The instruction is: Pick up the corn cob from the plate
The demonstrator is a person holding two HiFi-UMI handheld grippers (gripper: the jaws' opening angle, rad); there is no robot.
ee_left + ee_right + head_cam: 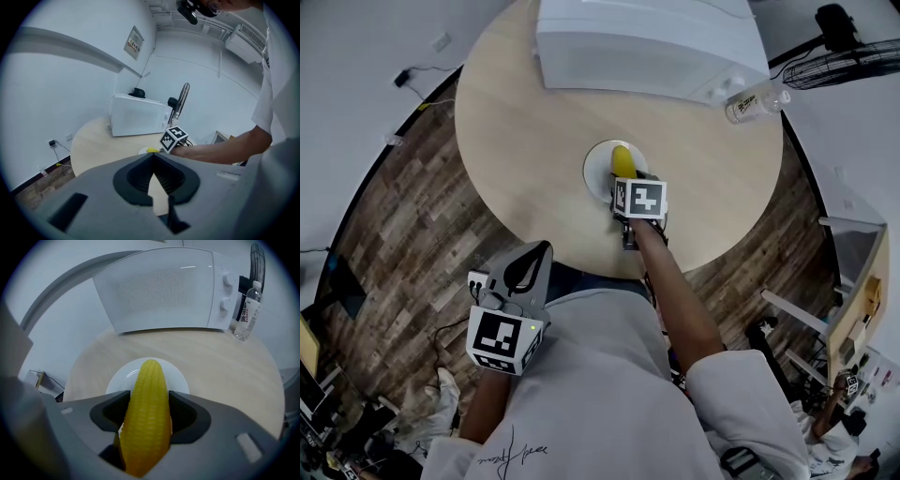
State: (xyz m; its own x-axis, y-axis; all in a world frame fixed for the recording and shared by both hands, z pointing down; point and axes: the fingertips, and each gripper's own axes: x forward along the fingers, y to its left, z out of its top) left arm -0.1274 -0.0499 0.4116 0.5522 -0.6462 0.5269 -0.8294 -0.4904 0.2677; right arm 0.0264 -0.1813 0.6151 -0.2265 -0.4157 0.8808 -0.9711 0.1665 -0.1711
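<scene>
Lifting the corn cob point(149, 380): raise straight up from the plate point(180, 376), slowly and with a steady squeeze, since rounded, bumpy kernels are likely to roll in a loose hold.
Squeeze: firm enough to stop slipping, not so hard as to crush kernels.
Balance: gripped well back from the tip, so probably nose-heavy. Hold level on the way up and avoid dragging the tip across the plate.
Right gripper point(150, 411): clamped on the corn cob, one jaw pressed against each side, parted only by the cob's own thickness. Touching nothing else, as far as can be seen.
Corn cob position: lengthwise between the jaws, tip reaching out over the middle of the plate. Impossible to tell whether resting on the plate or just clear of it.
Tabletop point(225, 371): round, pale wood, directly under the plate.
Microwave point(159, 287): beyond the plate, well apart, out of the way of a straight lift.
Water bottle point(247, 310): beyond the plate and to its right, also well apart.
Left gripper point(153, 161): clenched on nothing, tips together, held well back from the plate on the person's side and taking no part in the grasp.
</scene>
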